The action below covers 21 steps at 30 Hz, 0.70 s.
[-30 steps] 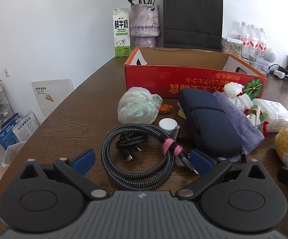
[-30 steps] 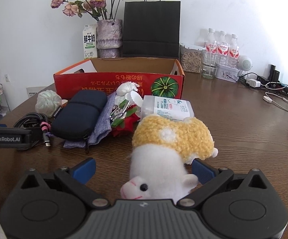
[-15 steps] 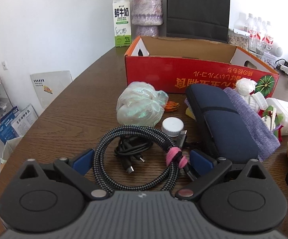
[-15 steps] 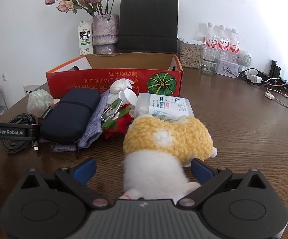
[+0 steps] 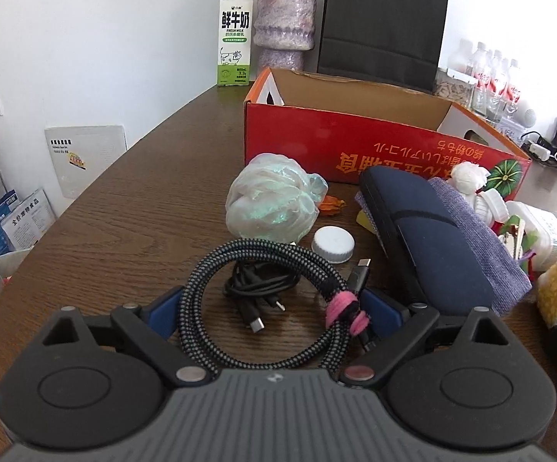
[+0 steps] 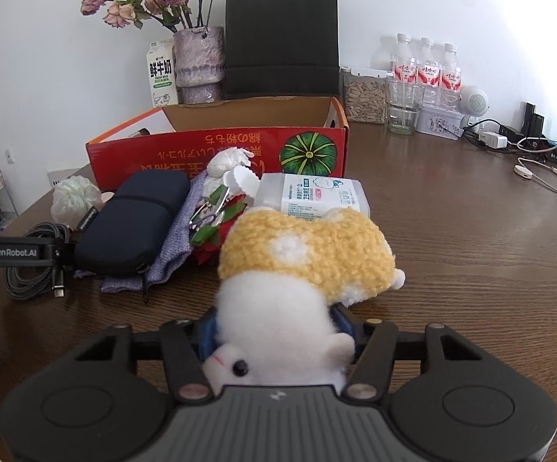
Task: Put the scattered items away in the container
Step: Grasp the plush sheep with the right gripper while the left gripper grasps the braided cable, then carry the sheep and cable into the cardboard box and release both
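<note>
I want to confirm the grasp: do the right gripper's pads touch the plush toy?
Touching. The right wrist view shows the right gripper with both blue pads pressed into the plush toy, denting its white fur.

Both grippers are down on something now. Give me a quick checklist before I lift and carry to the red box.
1. Right gripper on the plush toy: ok, its jaws have just been closing and the pads press the white end.
2. Left gripper on the coiled cable: not ok, its jaws have only begun closing; the coil lies between them, ungripped.
3. Loose black cable inside the coil: not ok, unbound, may stay behind.
4. Red box open on top: ok.
5. Room inside the box: cannot tell, floor hidden.
6. Plush toy free of the wipes pack: cannot tell.
</note>
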Each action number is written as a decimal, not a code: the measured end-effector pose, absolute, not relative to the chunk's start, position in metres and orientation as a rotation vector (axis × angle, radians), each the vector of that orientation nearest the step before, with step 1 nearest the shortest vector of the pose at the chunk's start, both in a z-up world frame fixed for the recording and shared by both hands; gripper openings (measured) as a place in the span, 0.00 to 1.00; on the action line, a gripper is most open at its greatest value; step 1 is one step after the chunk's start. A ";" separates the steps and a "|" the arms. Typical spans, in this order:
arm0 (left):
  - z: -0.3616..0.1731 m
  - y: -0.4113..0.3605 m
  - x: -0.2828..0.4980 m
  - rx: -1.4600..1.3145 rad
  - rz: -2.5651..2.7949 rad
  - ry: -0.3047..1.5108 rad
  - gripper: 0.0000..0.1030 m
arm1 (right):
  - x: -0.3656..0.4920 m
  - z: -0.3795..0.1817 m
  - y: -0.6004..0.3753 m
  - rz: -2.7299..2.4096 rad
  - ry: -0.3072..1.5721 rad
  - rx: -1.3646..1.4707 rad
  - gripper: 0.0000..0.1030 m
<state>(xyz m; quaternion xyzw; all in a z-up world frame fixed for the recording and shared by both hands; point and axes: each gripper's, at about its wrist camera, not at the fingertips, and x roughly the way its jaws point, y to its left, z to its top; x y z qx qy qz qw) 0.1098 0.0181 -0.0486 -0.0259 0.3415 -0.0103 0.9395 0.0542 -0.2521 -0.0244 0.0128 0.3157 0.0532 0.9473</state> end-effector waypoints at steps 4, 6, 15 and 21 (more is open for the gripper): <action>-0.046 0.020 0.101 -0.058 -0.020 0.672 0.92 | 0.047 -0.023 -0.252 0.116 0.621 0.026 0.51; -0.043 0.021 0.098 -0.062 -0.022 0.663 0.91 | 0.043 -0.022 -0.252 0.112 0.610 0.024 0.51; -0.030 0.023 0.081 -0.064 -0.031 0.603 0.90 | 0.029 -0.013 -0.253 0.106 0.545 0.011 0.50; -0.016 0.023 0.075 -0.069 -0.056 0.564 0.90 | 0.027 -0.004 -0.250 0.108 0.503 -0.011 0.50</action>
